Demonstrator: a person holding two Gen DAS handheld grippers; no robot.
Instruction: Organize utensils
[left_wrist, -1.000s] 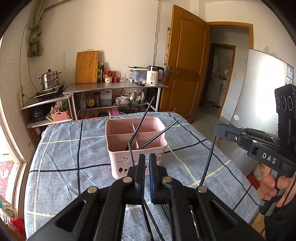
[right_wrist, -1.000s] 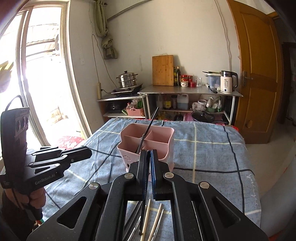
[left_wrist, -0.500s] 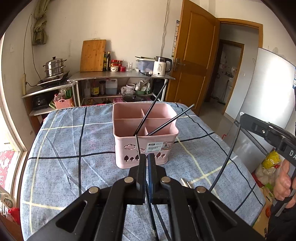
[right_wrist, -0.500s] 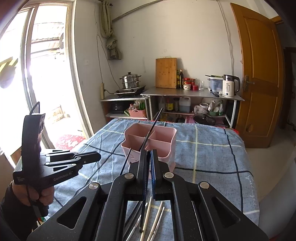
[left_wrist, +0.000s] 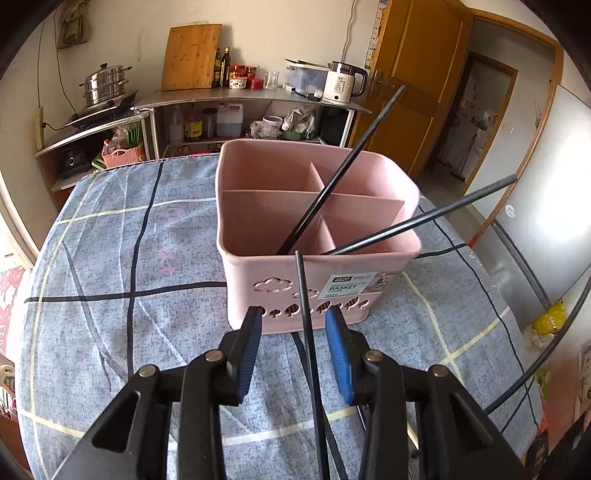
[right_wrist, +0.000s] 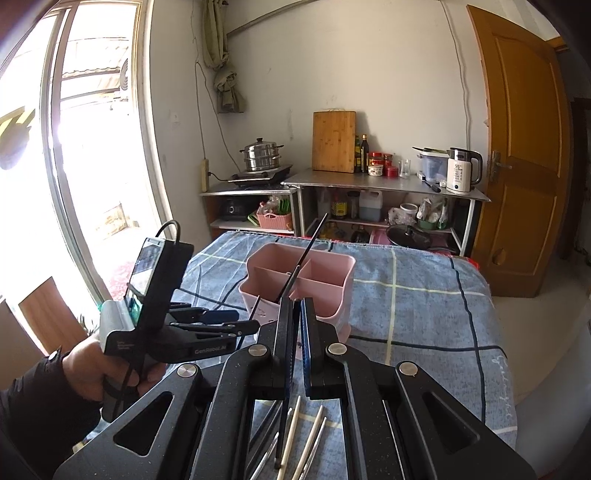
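Chopsticks (left_wrist: 334, 184), two black ones, lean in the pink basket (left_wrist: 317, 236) on the blue checked tablecloth (left_wrist: 110, 258); the left gripper (left_wrist: 293, 339) gapes wide around a loose black chopstick (left_wrist: 308, 343).

From the right wrist, the right gripper (right_wrist: 294, 314) pinches another black chopstick (right_wrist: 282, 424) above silver chopsticks (right_wrist: 310, 435).

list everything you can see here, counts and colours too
basket: 1, pink, mid table
basket chopsticks: 2, black, leaning out of the basket
loose chopstick: 1, black, between the open left jaws
held chopstick: 1, black, in the right jaws
metal chopsticks: several, silver, on the table under the right gripper
tablecloth: 1, blue checked
kettle: 1, white, shelf
cutting board: 1, wooden, against the wall
left gripper: black, open
right gripper: black, shut
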